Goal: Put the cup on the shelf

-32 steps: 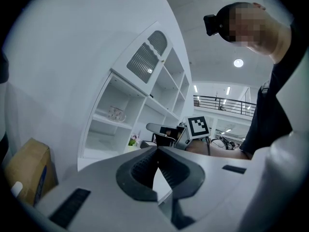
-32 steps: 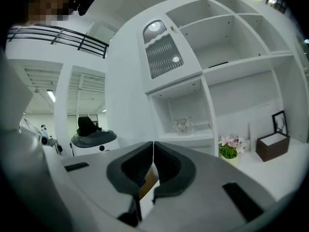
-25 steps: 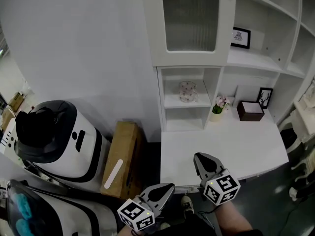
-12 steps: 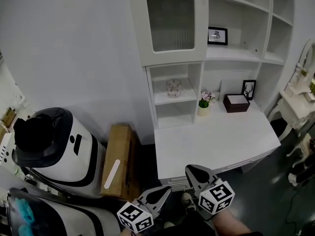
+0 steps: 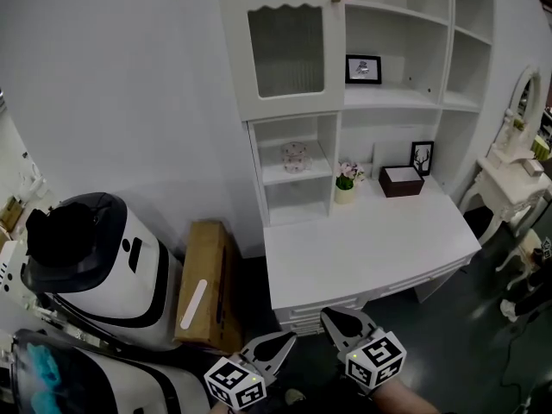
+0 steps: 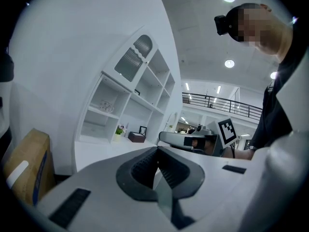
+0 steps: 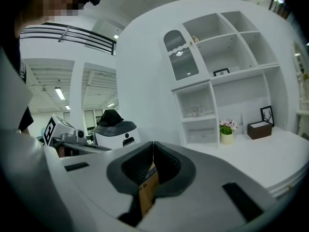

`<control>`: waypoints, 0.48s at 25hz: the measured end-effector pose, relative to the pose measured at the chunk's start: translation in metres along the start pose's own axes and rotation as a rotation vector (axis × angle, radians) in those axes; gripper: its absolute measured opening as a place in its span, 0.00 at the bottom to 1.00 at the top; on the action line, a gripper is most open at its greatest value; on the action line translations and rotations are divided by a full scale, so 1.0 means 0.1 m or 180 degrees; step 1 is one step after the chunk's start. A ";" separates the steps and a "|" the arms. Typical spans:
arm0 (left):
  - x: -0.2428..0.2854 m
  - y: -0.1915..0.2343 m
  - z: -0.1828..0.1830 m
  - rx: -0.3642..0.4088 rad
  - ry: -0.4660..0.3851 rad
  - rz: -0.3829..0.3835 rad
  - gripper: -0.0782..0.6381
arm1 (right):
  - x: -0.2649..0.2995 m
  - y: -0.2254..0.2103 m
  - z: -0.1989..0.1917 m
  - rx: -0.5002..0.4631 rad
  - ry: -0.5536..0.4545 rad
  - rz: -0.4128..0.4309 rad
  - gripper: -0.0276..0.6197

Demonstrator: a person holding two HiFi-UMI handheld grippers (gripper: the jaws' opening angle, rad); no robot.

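Observation:
A clear patterned cup (image 5: 294,156) stands on the upper open shelf of the white shelf unit (image 5: 297,174), under the glass-door cabinet. It also shows small in the left gripper view as the cup (image 6: 106,105) and in the right gripper view as the cup (image 7: 197,111). My left gripper (image 5: 290,340) and right gripper (image 5: 328,315) hang low at the bottom of the head view, short of the desk's front edge and far from the cup. On both, the jaws meet at the tips with nothing held.
A white desk (image 5: 371,248) carries a flower pot (image 5: 345,184), a brown box (image 5: 401,181) and a picture frame (image 5: 422,157). Left of the desk, a cardboard box (image 5: 200,287) and a white robot with a black top (image 5: 95,257) stand on the floor. A small white table (image 5: 509,184) is at the right.
The head view has pulled back: the shelf unit and desk look smaller and farther, and more of the upper shelves shows. Both grippers sit lower in the frame, still shut.

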State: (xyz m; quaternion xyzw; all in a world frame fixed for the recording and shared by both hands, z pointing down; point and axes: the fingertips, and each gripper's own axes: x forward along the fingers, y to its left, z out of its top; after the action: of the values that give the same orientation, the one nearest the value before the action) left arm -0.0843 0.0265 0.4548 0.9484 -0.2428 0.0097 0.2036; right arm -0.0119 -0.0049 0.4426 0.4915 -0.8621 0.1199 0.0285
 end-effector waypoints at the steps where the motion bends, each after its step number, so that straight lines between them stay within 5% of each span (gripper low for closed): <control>1: -0.01 -0.03 -0.01 0.0003 0.0003 0.0010 0.12 | -0.05 0.01 -0.02 0.0004 0.0005 0.0008 0.05; 12: 0.13 -0.38 -0.11 -0.0034 -0.0117 0.0218 0.12 | -0.61 -0.11 -0.11 0.0031 0.0081 0.0137 0.05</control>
State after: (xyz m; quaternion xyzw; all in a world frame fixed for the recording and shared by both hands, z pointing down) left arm -0.0539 0.0549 0.4519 0.9385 -0.2788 -0.0021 0.2038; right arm 0.0279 0.0438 0.4453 0.4714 -0.8715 0.1309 0.0344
